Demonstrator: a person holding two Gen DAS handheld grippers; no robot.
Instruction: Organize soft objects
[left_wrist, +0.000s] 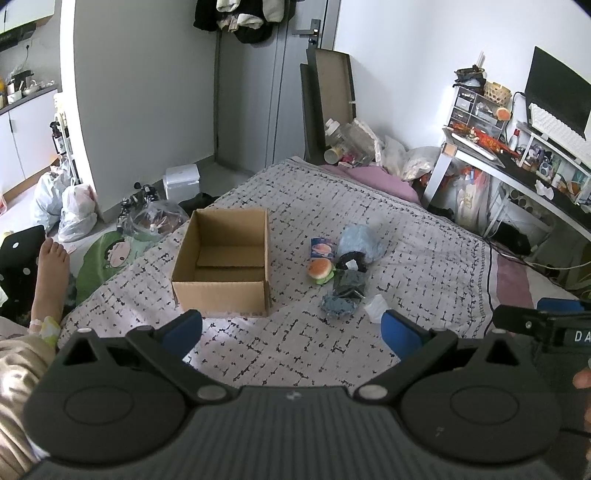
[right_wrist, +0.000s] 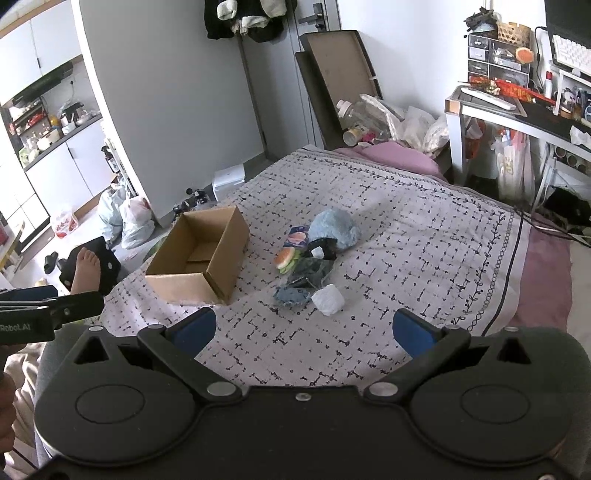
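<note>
Both blue-padded black grippers, left (left_wrist: 291, 330) and right (right_wrist: 304, 328), are held wide apart and empty; the loosely heaped soft objects (right_wrist: 310, 266) could be snagged together, missing the open brown cardboard box (right_wrist: 201, 254).

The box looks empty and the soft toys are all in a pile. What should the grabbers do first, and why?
Probably move the right gripper forward to the white soft lump, the pile's nearest piece. Both grippers are open and hold nothing, the left gripper too, and the cardboard box sits open and empty left of the pile, ready for it.
</note>
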